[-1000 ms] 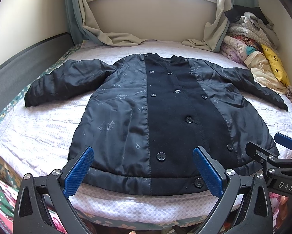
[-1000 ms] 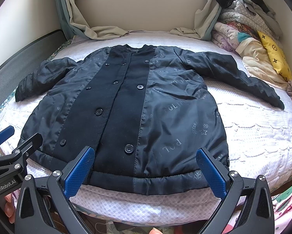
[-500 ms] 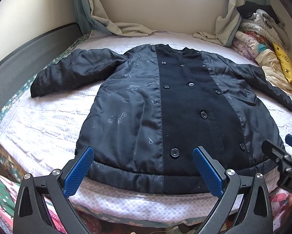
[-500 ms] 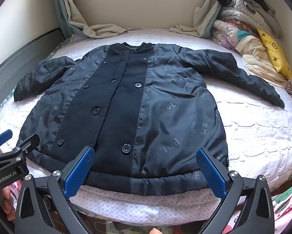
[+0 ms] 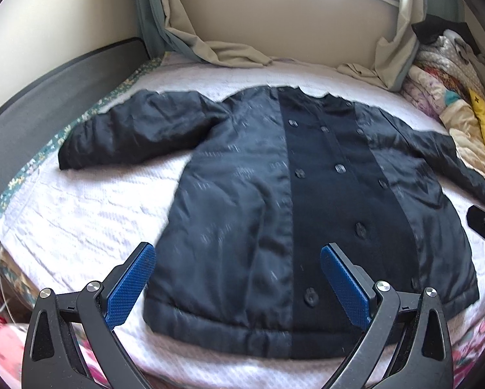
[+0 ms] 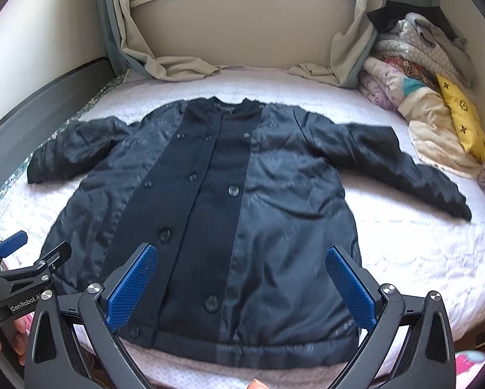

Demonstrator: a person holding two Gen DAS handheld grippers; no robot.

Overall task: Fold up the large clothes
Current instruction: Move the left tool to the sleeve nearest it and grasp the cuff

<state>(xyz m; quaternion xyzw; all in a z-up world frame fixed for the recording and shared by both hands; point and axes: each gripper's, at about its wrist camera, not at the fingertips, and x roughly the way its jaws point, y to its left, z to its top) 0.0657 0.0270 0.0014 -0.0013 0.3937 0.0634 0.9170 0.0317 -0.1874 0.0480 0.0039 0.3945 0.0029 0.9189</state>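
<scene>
Coat (image 5: 307,201) lies flat on the bed (image 5: 90,207), front up, buttoned, collar at the far end by the window, hem at the near edge right in front of me. Both sleeves spread out: left one (image 5: 135,136) toward the dark bed rail, right one (image 6: 401,168) pointing at the laundry pile (image 6: 420,97) on the far right.

My left hand-held gripper (image 5: 237,287) hovers over the near-left part of the hem, jaws wide apart, nothing in them. My right hand-held gripper (image 6: 240,290) hovers over the near-right hem, also spread wide and empty. Neither seems to touch fabric yet, tho it's hard to be sure w/ the blur.

Step, as I read it: nothing folded so far; I'm at the start, lining up for the first fold.

Next, prob: go for a sleeve cuff or side edge, pinch thru the padded fabric and carry it across the buttoned front panel. Coat is puffy & slick, so a deep bite is needed or it'll slip; keep the rest lying flat while one side moves.
</scene>
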